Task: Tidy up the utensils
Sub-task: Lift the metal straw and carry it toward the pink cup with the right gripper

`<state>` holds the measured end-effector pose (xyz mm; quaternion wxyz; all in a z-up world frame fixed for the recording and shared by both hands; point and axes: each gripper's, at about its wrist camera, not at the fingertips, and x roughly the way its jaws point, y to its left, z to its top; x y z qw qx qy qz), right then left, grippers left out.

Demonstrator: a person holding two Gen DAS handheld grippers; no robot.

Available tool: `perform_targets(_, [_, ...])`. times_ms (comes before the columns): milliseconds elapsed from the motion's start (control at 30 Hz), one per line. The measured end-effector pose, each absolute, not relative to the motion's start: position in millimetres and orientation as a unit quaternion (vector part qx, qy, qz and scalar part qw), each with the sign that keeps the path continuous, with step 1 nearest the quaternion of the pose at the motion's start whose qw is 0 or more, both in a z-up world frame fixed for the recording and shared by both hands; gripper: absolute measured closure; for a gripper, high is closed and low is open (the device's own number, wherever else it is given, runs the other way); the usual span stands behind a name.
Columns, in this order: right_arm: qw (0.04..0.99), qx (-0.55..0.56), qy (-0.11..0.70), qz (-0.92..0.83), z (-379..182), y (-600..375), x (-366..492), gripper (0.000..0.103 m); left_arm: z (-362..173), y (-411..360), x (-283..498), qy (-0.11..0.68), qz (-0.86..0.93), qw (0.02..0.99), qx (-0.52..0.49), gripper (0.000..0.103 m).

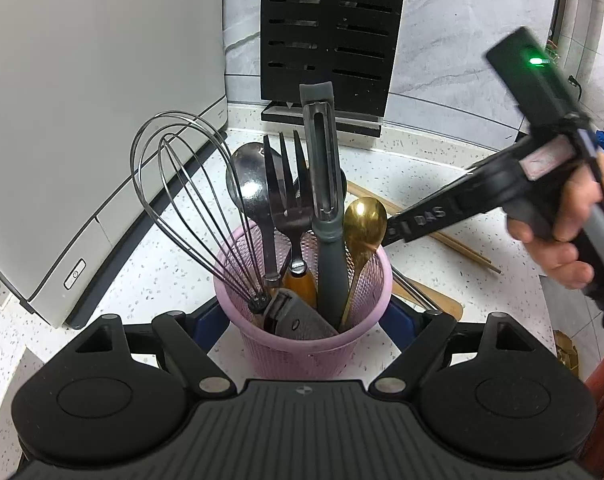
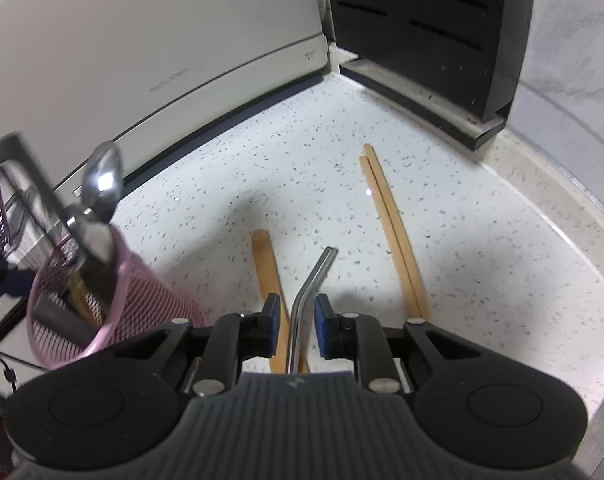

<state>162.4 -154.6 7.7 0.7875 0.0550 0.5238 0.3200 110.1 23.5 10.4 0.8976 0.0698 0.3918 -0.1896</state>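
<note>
Pink plastic mesh basket [image 1: 302, 344], round and slightly tapered, upright on white speckled stone-look counter [image 1: 162, 272], set between the wide-spread blue-padded fingers of the left gripper [image 1: 302, 320], pads apart from its wall; inside, a wire balloon whisk [image 1: 182, 184], a dull steel spoon [image 1: 248, 184], a dark fork [image 1: 286, 188] with wooden handle, a grey slotted peeler [image 1: 326, 184], a glossy gold spoon [image 1: 364, 222], all standing handle-down; right gripper [image 2: 298, 320] narrow but not closed, blue pads either side of a bent, polished metal straw [image 2: 308, 300], small gaps visible on both sides, no grip on it; flat wooden stick [image 2: 268, 276] lying beside and under the straw; pair of slim wooden chopsticks [image 2: 390, 224] lying parallel further right; matte black slotted block [image 2: 426, 32] and smooth grey-white appliance [image 2: 142, 60] at the back.
</note>
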Motion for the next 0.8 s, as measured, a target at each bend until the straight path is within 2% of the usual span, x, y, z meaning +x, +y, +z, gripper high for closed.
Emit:
perform_targets(267, [0.776,0.050,0.546,0.312,-7,-141,169,0.086,9,24,112,0.389,-0.193,0.898,0.067,0.004])
perform_targets(367, [0.778,0.045,0.545,0.308,-7,-140,168,0.090,8,23,112,0.386,-0.193,0.900,0.069,0.003])
perform_targets(433, [0.780,0.042,0.544,0.306,-8,-139,167,0.097,8,22,112,0.383,-0.192,0.901,0.071,0.003])
perform_targets(800, [0.804,0.050,0.499,0.318,13,-159,153,0.099,8,21,111,0.382,-0.190,0.902,0.066,0.008])
